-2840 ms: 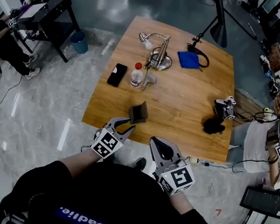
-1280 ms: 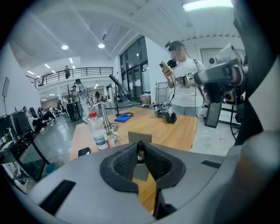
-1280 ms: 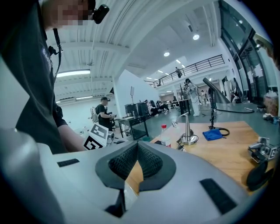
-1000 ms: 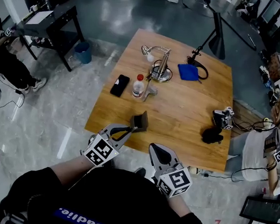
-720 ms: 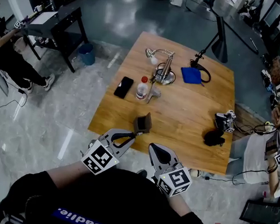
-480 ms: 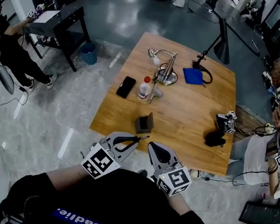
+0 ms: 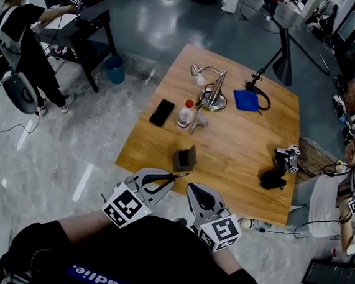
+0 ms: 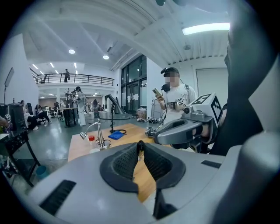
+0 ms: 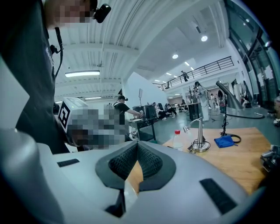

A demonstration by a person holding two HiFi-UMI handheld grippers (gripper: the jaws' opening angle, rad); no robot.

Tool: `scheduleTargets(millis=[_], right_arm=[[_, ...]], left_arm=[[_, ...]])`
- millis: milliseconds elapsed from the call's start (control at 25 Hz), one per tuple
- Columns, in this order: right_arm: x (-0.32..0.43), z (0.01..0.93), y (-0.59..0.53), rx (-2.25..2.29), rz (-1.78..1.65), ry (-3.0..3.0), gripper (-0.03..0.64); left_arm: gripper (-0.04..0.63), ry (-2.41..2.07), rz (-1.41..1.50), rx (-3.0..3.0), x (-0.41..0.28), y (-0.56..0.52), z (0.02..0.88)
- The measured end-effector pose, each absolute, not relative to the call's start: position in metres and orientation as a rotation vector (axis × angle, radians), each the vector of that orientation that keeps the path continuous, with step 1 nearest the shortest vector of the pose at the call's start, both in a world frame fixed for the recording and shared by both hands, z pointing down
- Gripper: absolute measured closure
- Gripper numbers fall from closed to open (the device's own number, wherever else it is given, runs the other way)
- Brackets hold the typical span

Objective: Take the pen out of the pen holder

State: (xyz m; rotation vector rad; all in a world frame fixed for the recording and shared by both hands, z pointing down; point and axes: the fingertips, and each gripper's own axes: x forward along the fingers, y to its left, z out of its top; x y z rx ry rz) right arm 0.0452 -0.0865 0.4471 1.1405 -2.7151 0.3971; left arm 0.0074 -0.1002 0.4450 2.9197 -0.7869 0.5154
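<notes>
Lifted out of the pen holder [image 7: 185,159] since a second ago, the pen [image 7: 181,175] is now clamped between the jaw tips of the left gripper [image 7: 166,179]. It sits just below the holder at the near edge of the wooden table [image 7: 240,144], around the centre of the head view. The right gripper [image 7: 193,190], just right of the left one in the lower centre, has its jaws pressed together with nothing between them.

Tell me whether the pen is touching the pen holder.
Apart. In the head view the pen lies level in the left gripper, shut on it, clear of the pen holder, with a strip of table showing between them.
</notes>
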Motion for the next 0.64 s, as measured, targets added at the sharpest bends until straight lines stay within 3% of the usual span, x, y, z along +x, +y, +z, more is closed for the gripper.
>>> scheduleTargets(millis=[640], right_arm=[[0.0440,0.4461,-0.0876,1.139,0.382,-2.697,0.612]], left_arm=[[0.543,-0.804,0.528,2.925,0.0034,-0.1007,0.4518]])
